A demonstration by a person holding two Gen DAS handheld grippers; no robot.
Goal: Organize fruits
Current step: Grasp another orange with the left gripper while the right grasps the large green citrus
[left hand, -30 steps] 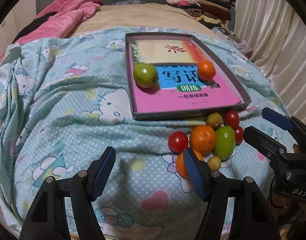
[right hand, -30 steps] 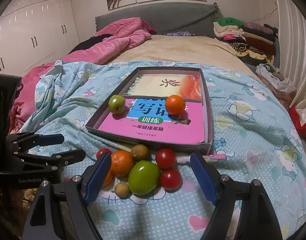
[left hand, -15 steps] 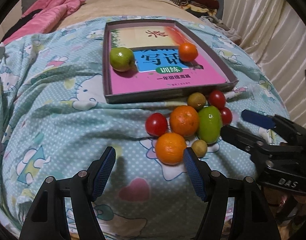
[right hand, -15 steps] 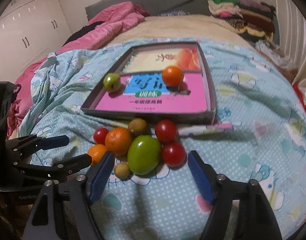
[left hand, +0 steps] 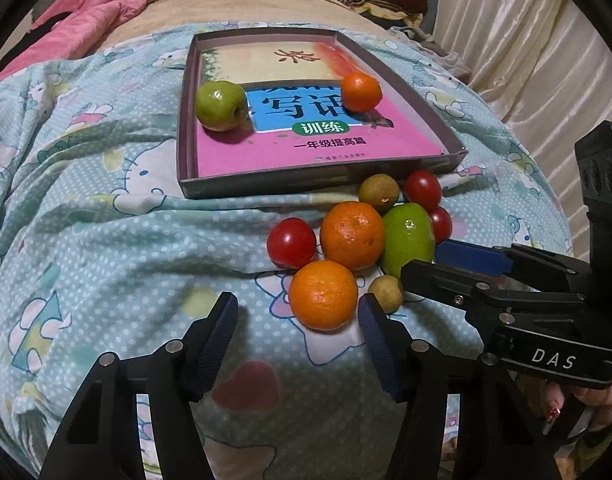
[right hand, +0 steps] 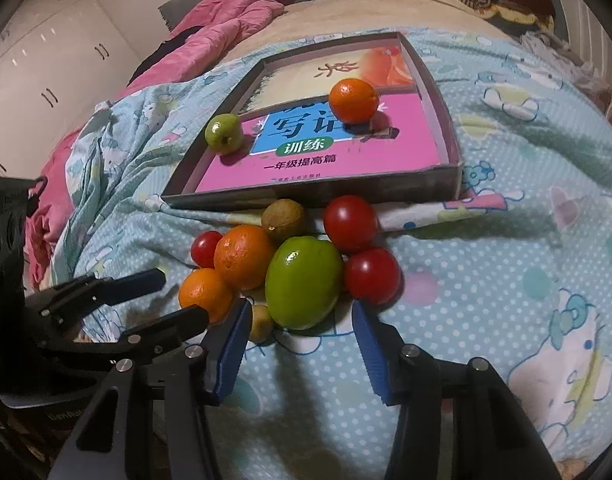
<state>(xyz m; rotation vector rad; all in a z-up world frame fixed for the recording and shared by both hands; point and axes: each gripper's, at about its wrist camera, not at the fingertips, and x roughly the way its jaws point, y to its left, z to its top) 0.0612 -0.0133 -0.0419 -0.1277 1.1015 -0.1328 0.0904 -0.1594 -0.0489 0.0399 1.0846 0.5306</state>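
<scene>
A cartoon-print bedsheet is covering the bed; "DAS" is showing on the right gripper. Both grippers' jaws are closing, pads touching nothing, the left gripper included.

- Bedsheet: pale blue, white polka dots, cartoon cats and hearts.
- Book in the grey tray: pink cover, blue panel, green label.
- Fruit pile: oranges orange, tomatoes red, large fruit green, small ones brownish.
- Tool pads: blue on black.
- Quilt: pink.
</scene>
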